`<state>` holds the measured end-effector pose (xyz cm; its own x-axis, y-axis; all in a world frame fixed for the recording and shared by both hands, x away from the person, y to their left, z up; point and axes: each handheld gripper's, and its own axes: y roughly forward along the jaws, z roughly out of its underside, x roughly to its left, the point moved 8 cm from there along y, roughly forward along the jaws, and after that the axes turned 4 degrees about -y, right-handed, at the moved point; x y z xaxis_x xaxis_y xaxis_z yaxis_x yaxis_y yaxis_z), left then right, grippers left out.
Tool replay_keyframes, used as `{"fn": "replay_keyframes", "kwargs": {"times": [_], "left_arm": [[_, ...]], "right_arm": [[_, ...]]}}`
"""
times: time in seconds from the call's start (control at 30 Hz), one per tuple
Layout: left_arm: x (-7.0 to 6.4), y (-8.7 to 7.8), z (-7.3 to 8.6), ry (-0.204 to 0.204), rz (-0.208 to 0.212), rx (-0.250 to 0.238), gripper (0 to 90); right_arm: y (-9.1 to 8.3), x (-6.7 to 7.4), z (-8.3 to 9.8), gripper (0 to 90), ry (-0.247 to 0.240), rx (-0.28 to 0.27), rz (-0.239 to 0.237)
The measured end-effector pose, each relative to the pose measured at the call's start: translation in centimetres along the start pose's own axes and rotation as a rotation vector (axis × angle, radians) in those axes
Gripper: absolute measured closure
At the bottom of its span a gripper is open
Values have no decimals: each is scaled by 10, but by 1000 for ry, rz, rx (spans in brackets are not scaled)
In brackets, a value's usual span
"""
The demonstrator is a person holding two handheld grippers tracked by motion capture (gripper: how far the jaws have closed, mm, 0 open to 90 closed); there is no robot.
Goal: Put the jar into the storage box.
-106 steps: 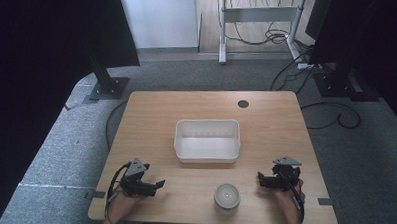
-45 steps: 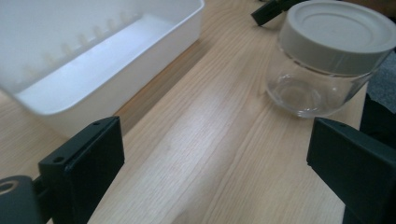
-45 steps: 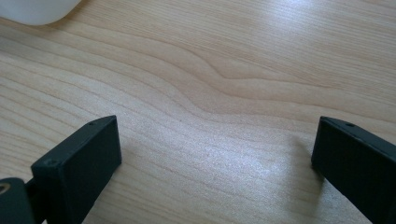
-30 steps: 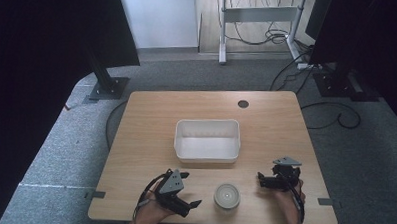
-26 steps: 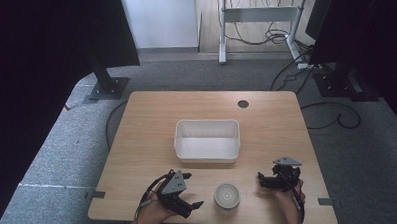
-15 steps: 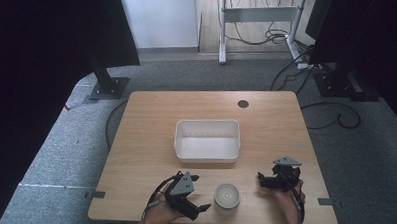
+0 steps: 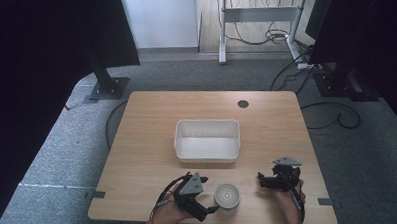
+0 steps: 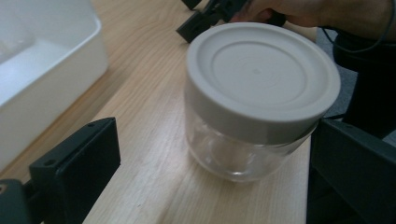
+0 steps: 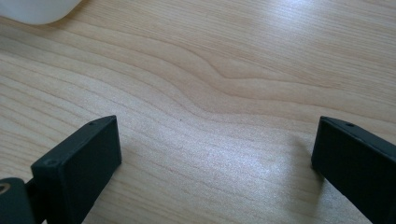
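1. Jar [image 7: 227, 195]: a small round vessel with a clear glass body and a flat, pale grey lid [image 8: 261, 74] that sits square on top. It stands upright on the tabletop [image 7: 151, 120], close to the near edge and about midway along it.
2. Jar contents: nothing can be seen through the glass in the left gripper view.
3. Left gripper [image 7: 210, 208]: jaws spread wide. The jar stands between them, close to one jaw and well apart from the other; I cannot tell whether the close one touches it.
4. Right gripper [image 7: 260, 179]: low over the tabletop near the near right corner, jaws wide apart with bare wood between them.
5. Tray [image 7: 181, 141]: a white rectangular tub at the middle of the tabletop, empty, standing apart from the jar.
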<state>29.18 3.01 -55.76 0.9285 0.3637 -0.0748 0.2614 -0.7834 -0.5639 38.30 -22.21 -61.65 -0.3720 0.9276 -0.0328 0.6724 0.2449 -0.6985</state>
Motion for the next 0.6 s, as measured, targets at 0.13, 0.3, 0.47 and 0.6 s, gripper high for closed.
{"fn": "replay_keyframes", "kwargs": {"times": [0.13, 0.3, 0.47, 0.6], "left_arm": [[-5, 7, -1, 6, 14, 5, 12], [-9, 14, -1, 10, 24, 13, 12], [-13, 20, 0, 19, 28, 22, 12], [-15, 27, 0, 24, 26, 36, 12]], "right_arm": [[0, 0, 0, 9, 0, 0, 0], [0, 0, 0, 10, 0, 0, 0], [0, 0, 0, 10, -1, 0, 0], [0, 0, 0, 9, 0, 0, 0]]}}
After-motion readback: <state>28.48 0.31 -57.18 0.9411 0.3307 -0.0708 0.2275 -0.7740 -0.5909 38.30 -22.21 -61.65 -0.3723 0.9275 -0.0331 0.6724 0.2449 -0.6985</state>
